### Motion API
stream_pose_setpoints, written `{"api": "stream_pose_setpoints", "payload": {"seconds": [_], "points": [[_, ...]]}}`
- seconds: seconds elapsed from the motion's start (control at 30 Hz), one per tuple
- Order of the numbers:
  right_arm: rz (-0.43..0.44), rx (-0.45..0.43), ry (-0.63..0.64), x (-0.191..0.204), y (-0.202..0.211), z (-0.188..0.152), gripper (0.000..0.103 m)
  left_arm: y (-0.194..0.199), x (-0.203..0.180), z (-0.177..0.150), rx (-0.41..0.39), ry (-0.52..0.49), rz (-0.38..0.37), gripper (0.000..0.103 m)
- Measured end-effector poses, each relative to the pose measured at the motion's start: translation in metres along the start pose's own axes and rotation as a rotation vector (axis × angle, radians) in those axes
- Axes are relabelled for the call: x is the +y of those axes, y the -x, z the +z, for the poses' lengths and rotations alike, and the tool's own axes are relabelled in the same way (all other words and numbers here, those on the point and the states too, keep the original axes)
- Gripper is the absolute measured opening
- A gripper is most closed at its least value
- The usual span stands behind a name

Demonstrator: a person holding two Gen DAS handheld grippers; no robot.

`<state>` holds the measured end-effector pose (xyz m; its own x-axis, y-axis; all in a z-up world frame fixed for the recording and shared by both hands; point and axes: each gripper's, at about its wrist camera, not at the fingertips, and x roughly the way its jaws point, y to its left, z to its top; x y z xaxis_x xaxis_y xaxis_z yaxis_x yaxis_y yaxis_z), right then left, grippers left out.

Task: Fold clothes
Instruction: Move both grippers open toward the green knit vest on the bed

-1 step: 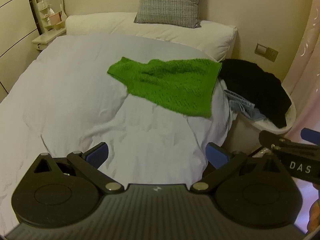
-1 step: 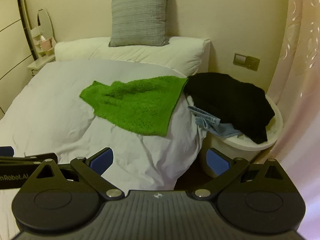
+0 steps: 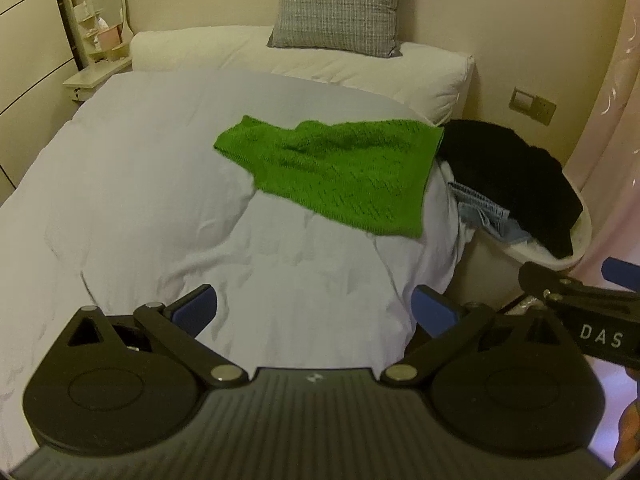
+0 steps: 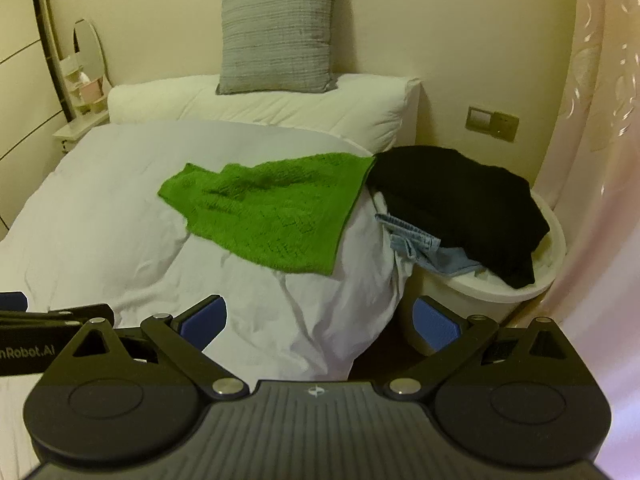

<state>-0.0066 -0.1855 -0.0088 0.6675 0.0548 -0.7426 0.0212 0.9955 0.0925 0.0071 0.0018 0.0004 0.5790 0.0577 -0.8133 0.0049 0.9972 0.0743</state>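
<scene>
A green knitted garment [image 3: 340, 176] lies spread and rumpled on the white duvet [image 3: 140, 200], near the bed's right edge; it also shows in the right wrist view [image 4: 272, 212]. My left gripper [image 3: 314, 314] is open and empty, held above the near part of the duvet, well short of the garment. My right gripper [image 4: 320, 320] is open and empty, over the bed's near right corner. A black garment [image 4: 460, 200] and a denim piece [image 4: 420, 244] hang out of a white laundry basket [image 4: 548, 280] beside the bed.
A white pillow [image 3: 300, 60] and a grey cushion [image 3: 336, 4] stand at the head of the bed. A nightstand with a mirror [image 3: 96, 64] is at the far left. A pink curtain [image 4: 600, 160] hangs on the right. A wall socket [image 4: 492, 122] is behind the basket.
</scene>
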Motion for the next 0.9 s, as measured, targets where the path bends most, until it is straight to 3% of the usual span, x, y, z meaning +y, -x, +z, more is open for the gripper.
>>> {"api": "stream_pose_setpoints", "payload": {"seconds": [0.23, 0.4, 0.67, 0.9], "points": [[-0.011, -0.02, -0.001, 0.006, -0.005, 0.011, 0.103, -0.015, 0.007, 0.024, 0.014, 0.021, -0.017, 0.102], [-0.018, -0.043, 0.003, 0.014, -0.013, 0.016, 0.103, -0.012, 0.025, 0.014, -0.055, 0.034, -0.03, 0.102], [-0.015, -0.061, 0.002, 0.022, -0.017, 0.021, 0.103, -0.027, 0.037, 0.012, -0.003, 0.043, -0.055, 0.102], [-0.015, -0.063, 0.0, 0.027, -0.026, 0.03, 0.103, -0.03, 0.041, 0.017, -0.01, 0.047, -0.062, 0.102]]}}
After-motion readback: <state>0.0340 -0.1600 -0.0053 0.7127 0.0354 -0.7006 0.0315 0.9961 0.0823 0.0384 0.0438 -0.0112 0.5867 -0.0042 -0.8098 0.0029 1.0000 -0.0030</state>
